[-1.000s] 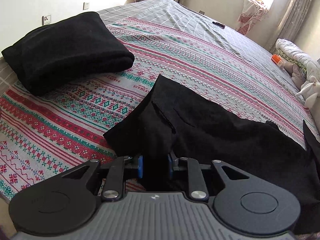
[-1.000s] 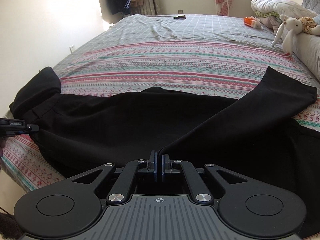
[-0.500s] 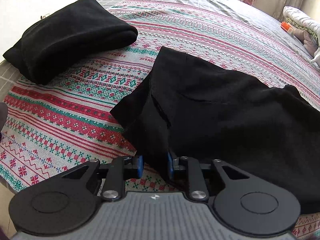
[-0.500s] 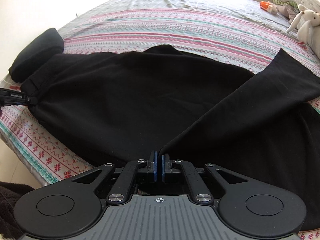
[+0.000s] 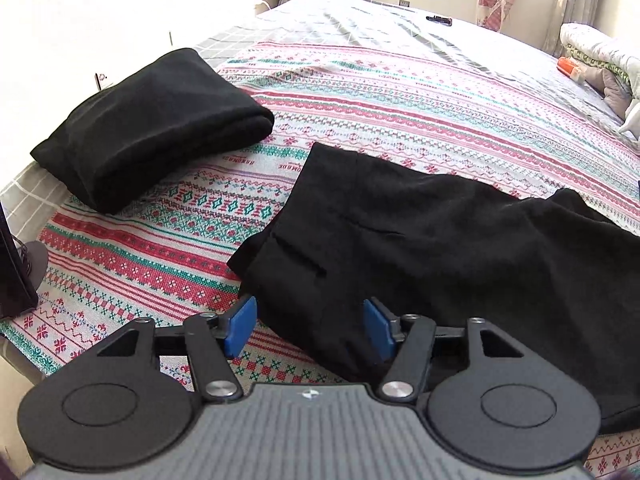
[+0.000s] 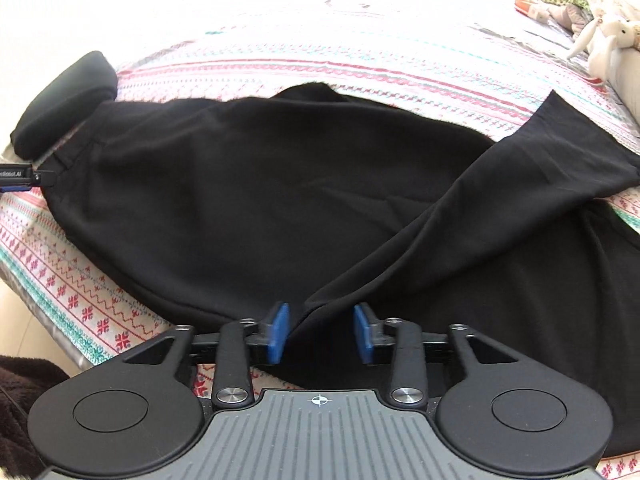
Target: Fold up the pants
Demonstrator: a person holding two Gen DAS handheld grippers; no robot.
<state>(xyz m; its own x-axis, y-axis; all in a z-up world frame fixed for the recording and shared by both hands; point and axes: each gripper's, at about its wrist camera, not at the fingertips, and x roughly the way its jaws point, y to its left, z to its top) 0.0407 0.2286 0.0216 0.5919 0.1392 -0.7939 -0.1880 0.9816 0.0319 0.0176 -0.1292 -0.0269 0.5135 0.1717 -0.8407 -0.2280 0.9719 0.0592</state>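
The black pants (image 5: 440, 240) lie spread on the patterned bedspread (image 5: 400, 92), waistband end towards the left. My left gripper (image 5: 310, 326) is open, its blue pads either side of the waistband corner, which rests on the bed. In the right wrist view the pants (image 6: 260, 200) fill the middle, with one leg (image 6: 500, 184) folded diagonally over the other. My right gripper (image 6: 322, 334) is open around the leg's folded edge, which lies loose between the pads. The left gripper's tip (image 6: 24, 178) shows at the far left edge there.
A folded black garment (image 5: 148, 128) sits on the bed left of the pants, also in the right wrist view (image 6: 64, 100). Pillows, an orange object (image 5: 570, 68) and a plush rabbit (image 6: 608, 36) lie far right. The bed's near edge (image 6: 52, 320) runs below the pants.
Both grippers have opened and let go of the pants, which now lie flat on the bed. Both cameras have tilted as the cloth was lowered.
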